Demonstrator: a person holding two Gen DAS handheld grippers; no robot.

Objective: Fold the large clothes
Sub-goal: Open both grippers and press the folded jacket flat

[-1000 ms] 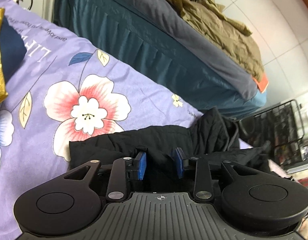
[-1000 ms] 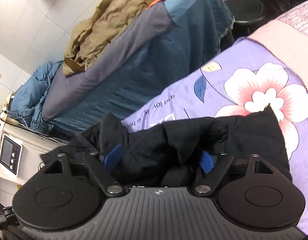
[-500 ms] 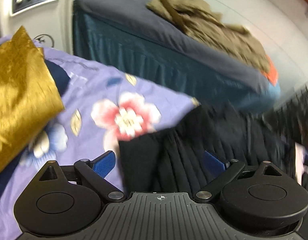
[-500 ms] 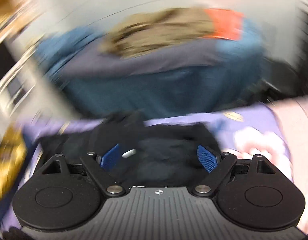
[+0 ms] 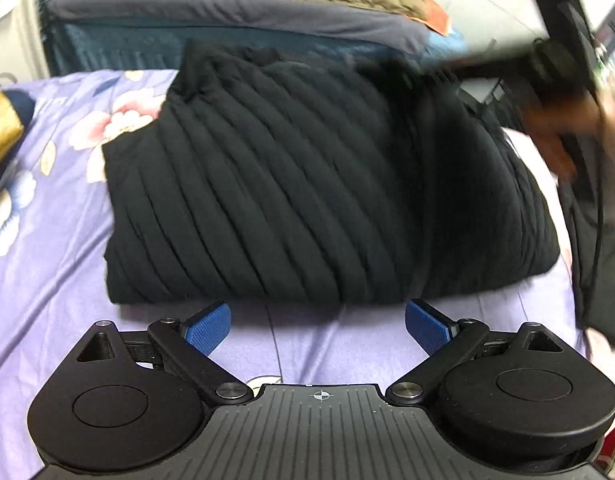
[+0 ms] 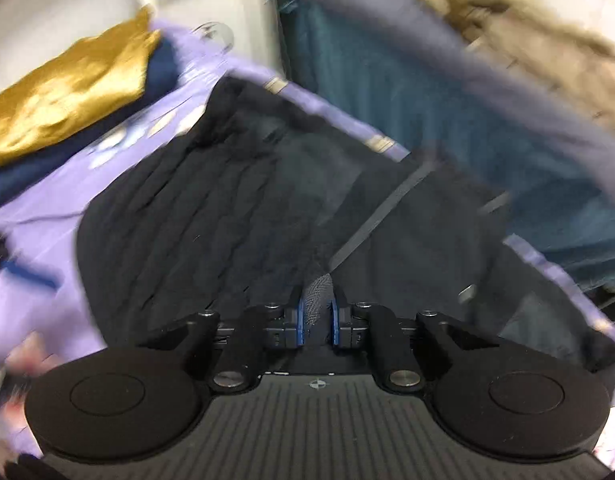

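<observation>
Black quilted jacket [image 5: 307, 184] lies bunched on purple floral sheet [image 5: 47, 260], prob. soft, puffy, slippery, so take hems/seams; left gripper [image 5: 317, 326] spread wide, empty, right gripper [image 6: 317, 316] pinching jacket fabric.

Motion-blurred person's hand [image 5: 559, 140] at right edge

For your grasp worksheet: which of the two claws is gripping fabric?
The right claw: closed on the black jacket. The left claw is open, short of it.
</observation>
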